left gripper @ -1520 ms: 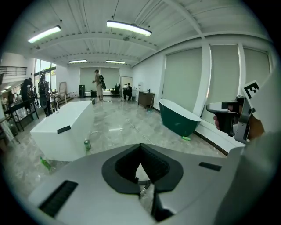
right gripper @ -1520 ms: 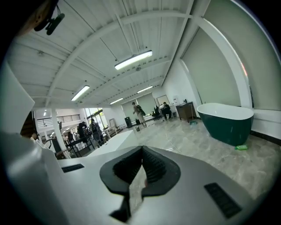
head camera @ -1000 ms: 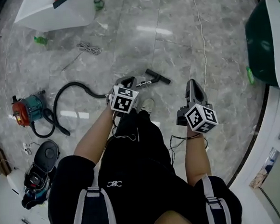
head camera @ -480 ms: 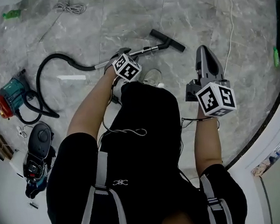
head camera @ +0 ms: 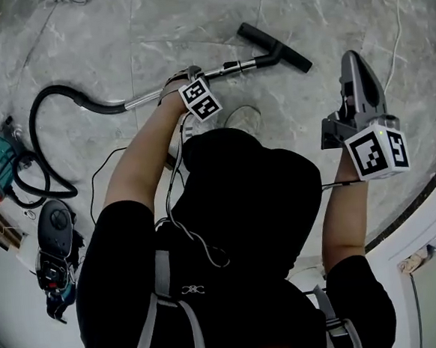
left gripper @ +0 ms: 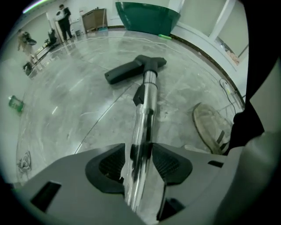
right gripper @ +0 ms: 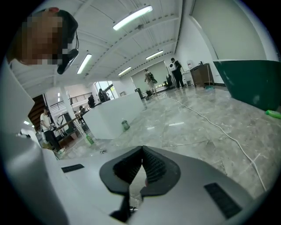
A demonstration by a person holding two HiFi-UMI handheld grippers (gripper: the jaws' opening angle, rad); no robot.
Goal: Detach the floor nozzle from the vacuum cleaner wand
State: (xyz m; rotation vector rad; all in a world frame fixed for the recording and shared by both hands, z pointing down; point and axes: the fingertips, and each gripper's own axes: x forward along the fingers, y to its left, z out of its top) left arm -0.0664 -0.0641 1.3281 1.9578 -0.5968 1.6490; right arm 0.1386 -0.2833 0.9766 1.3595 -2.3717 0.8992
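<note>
Marble floor [head camera: 191,29]: wand [left gripper: 150,85] lay flat, floor nozzle [left gripper: 131,71] still attached; left gripper [left gripper: 139,151], jaws just opened wide, straddled wand unclamped; right gripper [right gripper: 142,154] closed, empty. Step: securing wand. Next, likely: clamp, then free nozzle.

The head camera sat above the person and looked steeply down past shoulders and arms to the marble floor [head camera: 191,21], from well above it. The left gripper [left gripper: 139,154] camera rode just behind that gripper's jaws, low and close to the floor, and faced along the wand [left gripper: 148,99] toward the floor nozzle [left gripper: 131,70]. The right gripper [right gripper: 141,163] camera rode likewise but faced nearly level across the room, taking in the ceiling lights [right gripper: 131,17]. Head view and left gripper view shared wand and nozzle. Both gripper views shared the green tub [right gripper: 254,81]. Head view and right gripper view shared the white cable [right gripper: 219,127].
</note>
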